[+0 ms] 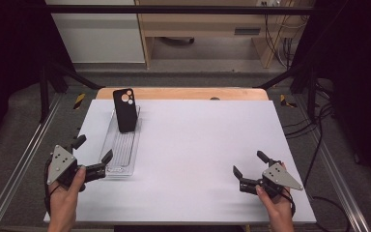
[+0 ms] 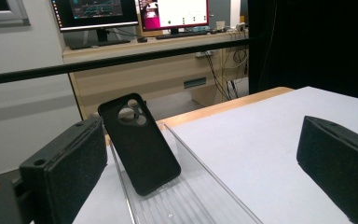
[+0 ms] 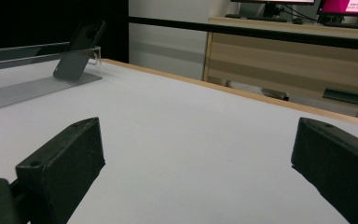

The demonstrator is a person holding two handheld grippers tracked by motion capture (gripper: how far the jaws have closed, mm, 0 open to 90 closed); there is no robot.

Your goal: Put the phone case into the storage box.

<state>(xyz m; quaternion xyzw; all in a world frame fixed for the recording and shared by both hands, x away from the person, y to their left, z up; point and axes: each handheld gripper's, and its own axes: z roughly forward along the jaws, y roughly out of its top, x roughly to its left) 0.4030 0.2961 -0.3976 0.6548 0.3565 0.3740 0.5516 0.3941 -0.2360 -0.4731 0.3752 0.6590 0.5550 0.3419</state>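
A black phone case (image 1: pixel 125 110) is being leaned up, tilted, at the far end of a clear tray (image 1: pixel 121 159). The left gripper (image 1: pixel 94 149) is being held wide open near the tray's near end, with nothing in it. The right gripper (image 1: pixel 249 163) is being held open too, well apart over the white table (image 1: pixel 198 145). If the light tray is being bumped, the case could be tipped over.
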